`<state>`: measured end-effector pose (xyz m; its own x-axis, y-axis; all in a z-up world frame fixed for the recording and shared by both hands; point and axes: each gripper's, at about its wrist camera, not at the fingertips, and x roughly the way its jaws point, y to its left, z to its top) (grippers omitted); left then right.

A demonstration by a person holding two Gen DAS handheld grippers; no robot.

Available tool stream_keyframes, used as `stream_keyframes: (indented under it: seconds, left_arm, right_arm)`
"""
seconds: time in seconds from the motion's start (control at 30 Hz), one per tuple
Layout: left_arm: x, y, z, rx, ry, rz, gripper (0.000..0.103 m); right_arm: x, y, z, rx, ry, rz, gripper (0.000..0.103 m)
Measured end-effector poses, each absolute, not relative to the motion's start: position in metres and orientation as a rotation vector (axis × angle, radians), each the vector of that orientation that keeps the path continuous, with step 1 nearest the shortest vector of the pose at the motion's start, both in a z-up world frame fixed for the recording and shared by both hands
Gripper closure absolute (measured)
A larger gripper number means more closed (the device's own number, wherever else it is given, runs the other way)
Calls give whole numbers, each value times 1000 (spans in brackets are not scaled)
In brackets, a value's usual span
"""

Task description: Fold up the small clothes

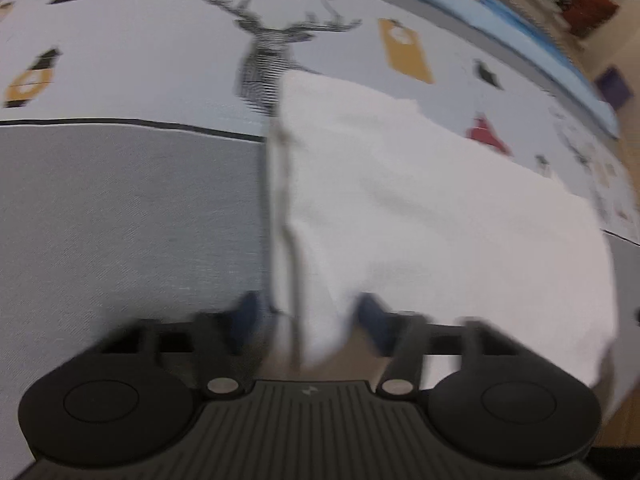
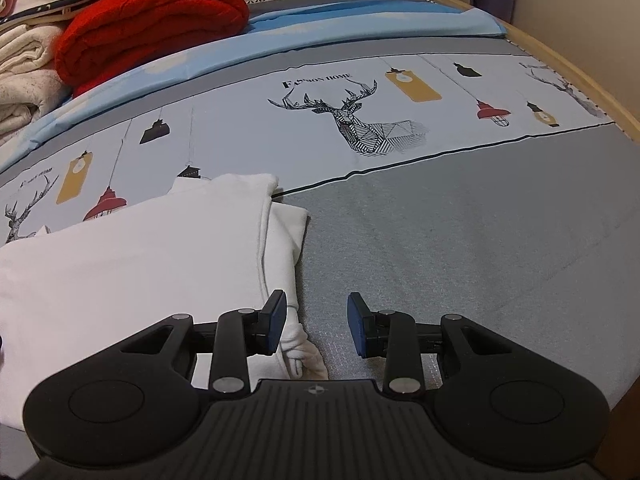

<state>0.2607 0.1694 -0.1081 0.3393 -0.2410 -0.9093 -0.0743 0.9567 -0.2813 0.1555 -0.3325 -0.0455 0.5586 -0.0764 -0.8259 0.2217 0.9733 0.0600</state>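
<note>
"FASHION HOME" reads above the deer print on the bed sheet. White garment lies folded left, grey sheet free rightward. Right hand-held gripper released, straddling its cuff; left hand-held gripper astride the garment's edge, grip unclear through blur.

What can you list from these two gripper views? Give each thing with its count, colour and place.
White garment: one, white, partly folded on the bed cover, its edges by both grippers.
Bed cover: one, grey with a pale band of deer and lamp prints, under everything.
Red blanket: one, red, folded, far left in the right view.
Cream fabrics: a pile, count unclear, beside the red blanket.
Blue sheet: one, light blue, along the far side.
Left gripper: one, black with blue pads, garment edge between its jaws.
Right gripper: one, black, open beside the garment's edge.
</note>
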Motion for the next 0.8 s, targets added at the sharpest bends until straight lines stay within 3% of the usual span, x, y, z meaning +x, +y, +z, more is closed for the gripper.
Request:
stream_keyframes:
  seconds: [0.03,0.1,0.27,0.43,0.53,0.6,0.67,0.8]
  left_arm:
    - [260,168,-107,-293,1218,-118,68]
    - [259,167,-105,-270,1209,-131,81]
    - [253,184,-95,-310,1171,-129,96]
    - [245,208,-86,-312,1181,-102,97]
    - [241,218,-87,-313,1201,-106,88]
    - [241,225,-89,-328,1202,-94,62]
    - [242,230,-91,-353,1206,-81,55]
    - [247,230,-100,-414,1230,-91,53]
  right_arm:
    - [156,-331,-46,160,964,-177,68]
    - [157,-327,-46,154,963,-176,68]
    - [161,-317,-45,155,952,-171,68]
    - [166,-305,-46,146,948,-151,68]
    - [168,-297,-46,133,949,-137,68]
    - [169,-294,-47,126,950,-131,68]
    - [169,-292,-47,127,951,-130,68]
    - [167,-293,-47,129,953,-134,68]
